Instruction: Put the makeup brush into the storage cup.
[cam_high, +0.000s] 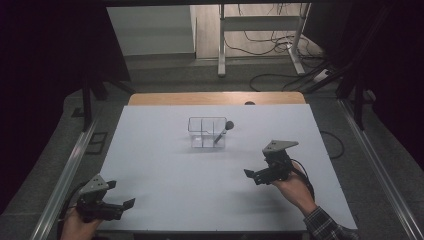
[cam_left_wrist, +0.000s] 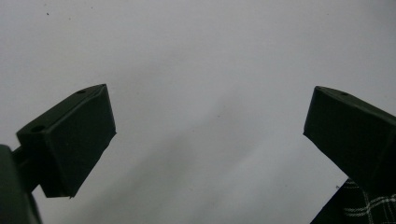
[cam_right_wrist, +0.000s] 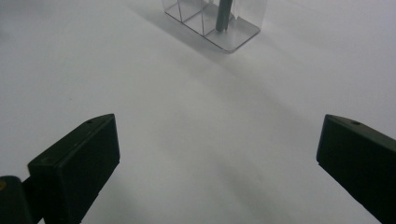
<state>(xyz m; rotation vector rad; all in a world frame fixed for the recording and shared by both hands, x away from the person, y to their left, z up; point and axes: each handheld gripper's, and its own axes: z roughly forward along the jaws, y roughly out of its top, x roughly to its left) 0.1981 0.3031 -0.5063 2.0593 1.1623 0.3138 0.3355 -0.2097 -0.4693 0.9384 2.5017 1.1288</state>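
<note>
A clear plastic organiser box (cam_high: 206, 132) with several compartments stands in the middle of the white table (cam_high: 165, 165). A dark brush-like tool (cam_high: 223, 131) leans in its right front compartment, round head sticking out over the rim. In the right gripper view the box (cam_right_wrist: 212, 23) and the tool's shaft (cam_right_wrist: 223, 16) lie ahead at the top. My right gripper (cam_high: 257, 174) hovers open to the box's front right, nothing between its jaws (cam_right_wrist: 217, 163). My left gripper (cam_high: 120, 194) rests open near the table's front left corner, empty in its own view (cam_left_wrist: 208, 140).
A wooden strip (cam_high: 215, 98) runs along the table's far edge. Beyond it stand a white metal frame (cam_high: 260, 30) and loose cables (cam_high: 280, 45) on the floor. Metal rails (cam_high: 65, 180) flank the table. A plaid sleeve (cam_high: 325, 225) enters at bottom right.
</note>
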